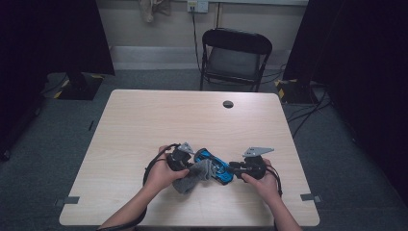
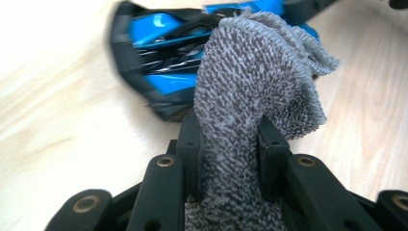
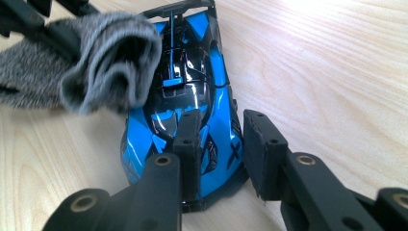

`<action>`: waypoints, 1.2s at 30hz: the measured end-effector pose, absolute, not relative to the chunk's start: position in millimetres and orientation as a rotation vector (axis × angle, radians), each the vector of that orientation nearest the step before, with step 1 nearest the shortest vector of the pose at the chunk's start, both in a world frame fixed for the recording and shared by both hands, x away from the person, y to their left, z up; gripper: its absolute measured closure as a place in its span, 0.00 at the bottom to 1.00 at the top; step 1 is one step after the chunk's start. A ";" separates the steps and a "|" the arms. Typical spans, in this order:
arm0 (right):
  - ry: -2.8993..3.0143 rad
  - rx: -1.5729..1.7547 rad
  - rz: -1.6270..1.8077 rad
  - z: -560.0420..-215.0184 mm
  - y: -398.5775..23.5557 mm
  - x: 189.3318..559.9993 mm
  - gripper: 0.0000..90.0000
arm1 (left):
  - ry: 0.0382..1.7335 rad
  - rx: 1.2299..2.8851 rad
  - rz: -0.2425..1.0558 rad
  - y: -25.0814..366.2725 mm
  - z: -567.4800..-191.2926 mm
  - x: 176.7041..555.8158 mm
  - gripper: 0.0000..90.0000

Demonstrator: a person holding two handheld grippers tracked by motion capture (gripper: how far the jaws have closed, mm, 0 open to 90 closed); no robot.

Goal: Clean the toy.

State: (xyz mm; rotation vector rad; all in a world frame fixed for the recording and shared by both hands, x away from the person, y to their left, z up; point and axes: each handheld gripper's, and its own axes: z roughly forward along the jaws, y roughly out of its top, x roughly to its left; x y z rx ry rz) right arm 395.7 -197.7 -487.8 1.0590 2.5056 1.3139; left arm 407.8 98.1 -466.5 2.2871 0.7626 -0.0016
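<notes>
At the left of the high view, the left gripper (image 1: pixel 188 166) is clenching a grey cloth (image 1: pixel 195 175), and the person's left hand (image 1: pixel 161 174) is covering most of the gripper's body. In the left gripper view the cloth (image 2: pixel 250 96) is running up between the two black jaws, which are pressing on it from both sides; its lower end is cut off by the bottom edge, and its folded top is draping over the blue toy car (image 2: pixel 159 53) and hiding much of that car's body. The car there is blurred and is running off the top edge.

Moving right, the blue toy car (image 1: pixel 214 164) is lying on the wooden table (image 1: pixel 144 120), near the person's edge, between the two grippers. Its long axis is lying slantwise from upper left to lower right in the high view. In the right gripper view the car (image 3: pixel 192 96) is pointing lengthwise away from the camera, with the cloth (image 3: pixel 96 67) touching its far left side and covering that part.

At the right, the right gripper (image 1: pixel 235 168) is grasping the near end of the car: one jaw is lying over its roof, the other is sitting at its side. The bottom of the car is being hidden by the jaws, so the contact is hard to make out fully.
</notes>
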 end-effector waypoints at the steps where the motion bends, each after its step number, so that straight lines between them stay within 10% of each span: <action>1: 2.506 1.059 1.313 -487.7 -197.7 395.7 0.77 | 0.770 2.283 0.006 100.6 -466.2 408.7 0.77; 36: 2.505 1.057 1.316 -487.9 -197.9 395.7 0.77 | 0.680 2.279 -0.052 91.5 -452.5 390.2 0.78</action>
